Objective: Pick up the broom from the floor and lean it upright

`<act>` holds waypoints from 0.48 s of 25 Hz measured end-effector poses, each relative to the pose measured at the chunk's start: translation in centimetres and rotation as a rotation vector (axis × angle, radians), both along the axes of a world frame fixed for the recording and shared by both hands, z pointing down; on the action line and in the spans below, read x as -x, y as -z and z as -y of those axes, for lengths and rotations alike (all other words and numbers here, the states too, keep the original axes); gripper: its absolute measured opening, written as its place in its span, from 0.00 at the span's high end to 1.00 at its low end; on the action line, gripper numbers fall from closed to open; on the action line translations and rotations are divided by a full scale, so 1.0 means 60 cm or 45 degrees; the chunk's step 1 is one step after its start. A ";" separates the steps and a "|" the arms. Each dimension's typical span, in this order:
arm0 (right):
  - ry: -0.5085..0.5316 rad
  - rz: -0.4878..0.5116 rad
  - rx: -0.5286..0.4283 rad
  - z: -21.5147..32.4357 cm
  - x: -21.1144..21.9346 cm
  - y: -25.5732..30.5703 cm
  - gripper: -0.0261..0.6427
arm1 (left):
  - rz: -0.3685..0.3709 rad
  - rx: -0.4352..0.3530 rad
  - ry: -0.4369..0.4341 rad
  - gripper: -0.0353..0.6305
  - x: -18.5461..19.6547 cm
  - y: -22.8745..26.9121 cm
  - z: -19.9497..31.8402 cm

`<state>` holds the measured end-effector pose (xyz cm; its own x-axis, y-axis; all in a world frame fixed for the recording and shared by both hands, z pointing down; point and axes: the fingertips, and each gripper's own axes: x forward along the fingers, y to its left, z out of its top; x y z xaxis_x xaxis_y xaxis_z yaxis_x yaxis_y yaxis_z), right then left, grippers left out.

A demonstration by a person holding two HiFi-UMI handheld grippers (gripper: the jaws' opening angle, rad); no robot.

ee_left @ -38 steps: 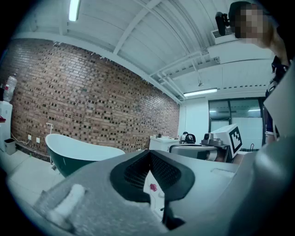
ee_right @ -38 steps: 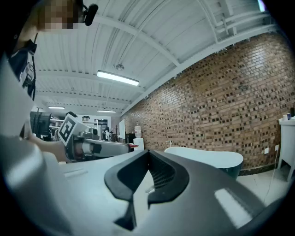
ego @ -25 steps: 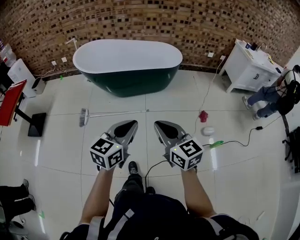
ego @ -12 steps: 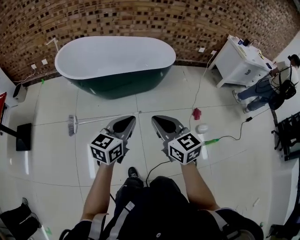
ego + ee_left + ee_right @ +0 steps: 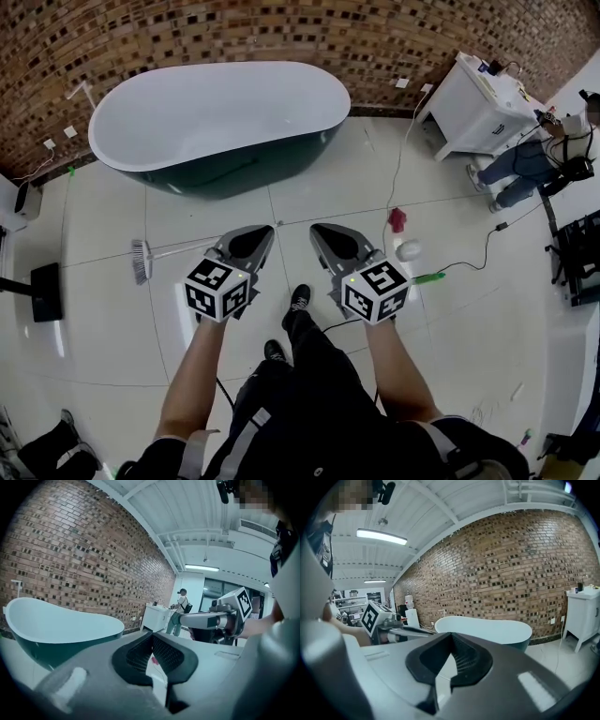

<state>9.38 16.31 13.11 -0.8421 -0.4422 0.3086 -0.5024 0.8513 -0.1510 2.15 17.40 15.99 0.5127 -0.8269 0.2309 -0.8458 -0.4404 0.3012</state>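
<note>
Holding the left gripper (image 5: pixel 259 235) and right gripper (image 5: pixel 324 233) closed and empty, we see the broom (image 5: pixel 174 250) flat on the floor (image 5: pixel 108 328), handle crosswise just beyond the left gripper, brush end leftward.

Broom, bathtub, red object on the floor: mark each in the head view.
broom (image 5: pixel 142 262), head view, bristle head.
bathtub (image 5: pixel 234 173), head view, dark outer wall.
red object (image 5: pixel 397 220), head view, its middle.

Broom (image 5: pixel 142 260) flat on pale tile floor (image 5: pixel 469 328), brush end left, handle running right and crossing behind left gripper (image 5: pixel 263 232). Right gripper (image 5: pixel 321 232) alongside, apart from it. Dark-sided bathtub (image 5: pixel 216 112) beyond, against brick wall (image 5: pixel 281 28).
</note>
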 end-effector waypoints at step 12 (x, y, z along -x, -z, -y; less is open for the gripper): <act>-0.055 0.021 0.102 0.265 0.043 -0.137 0.96 | 0.223 0.087 -0.100 0.95 0.034 -0.153 0.276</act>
